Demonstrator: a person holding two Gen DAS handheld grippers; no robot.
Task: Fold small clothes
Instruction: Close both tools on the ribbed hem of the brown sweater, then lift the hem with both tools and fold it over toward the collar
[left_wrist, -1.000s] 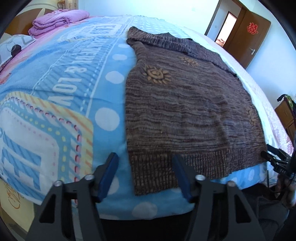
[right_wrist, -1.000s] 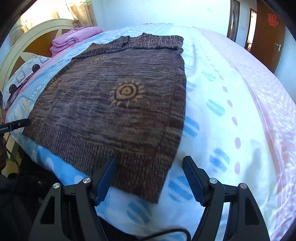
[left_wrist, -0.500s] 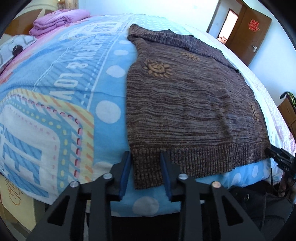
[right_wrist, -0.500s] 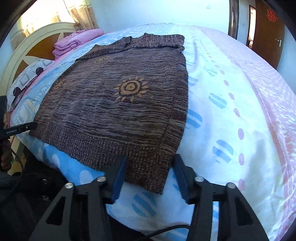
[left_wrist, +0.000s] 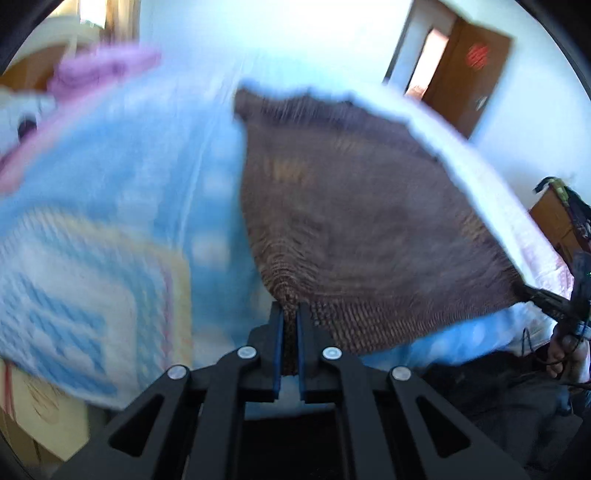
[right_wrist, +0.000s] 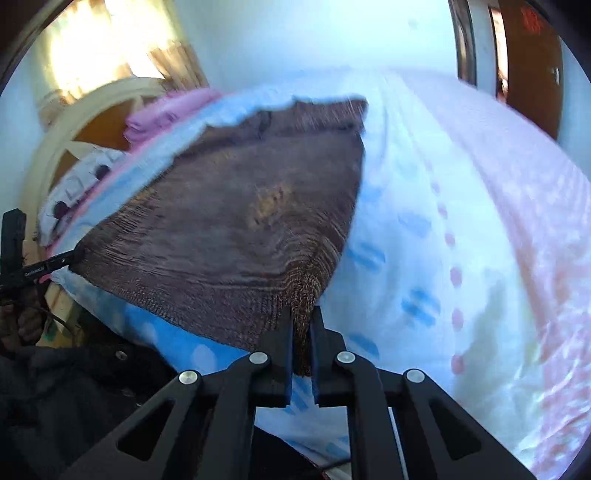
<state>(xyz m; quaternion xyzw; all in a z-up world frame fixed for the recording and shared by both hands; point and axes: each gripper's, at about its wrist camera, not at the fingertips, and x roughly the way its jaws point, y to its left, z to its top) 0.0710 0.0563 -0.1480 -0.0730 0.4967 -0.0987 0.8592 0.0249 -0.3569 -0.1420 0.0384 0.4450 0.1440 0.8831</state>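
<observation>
A brown knitted sweater (left_wrist: 354, 206) with orange sun motifs lies on the bed, its ribbed hem toward me. My left gripper (left_wrist: 290, 314) is shut on the hem's left corner, which is pinched between the blue pads and lifted. My right gripper (right_wrist: 302, 317) is shut on the hem's right corner of the sweater (right_wrist: 240, 206), also raised off the bed. The hem hangs stretched between both grippers. Each gripper shows in the other's view, the right one (left_wrist: 546, 299) and the left one (right_wrist: 55, 262). Both views are motion-blurred.
The bed has a blue patterned cover (left_wrist: 110, 206) on the left and a white and pink cover (right_wrist: 461, 206) on the right. Folded purple clothes (left_wrist: 103, 70) and a pillow (right_wrist: 74, 184) lie near the headboard. A brown door (left_wrist: 469, 74) stands beyond the bed.
Both grippers closed on the sweater's hem corners and lifted them off the bed. The views now tilt upward and are blurred by motion.
</observation>
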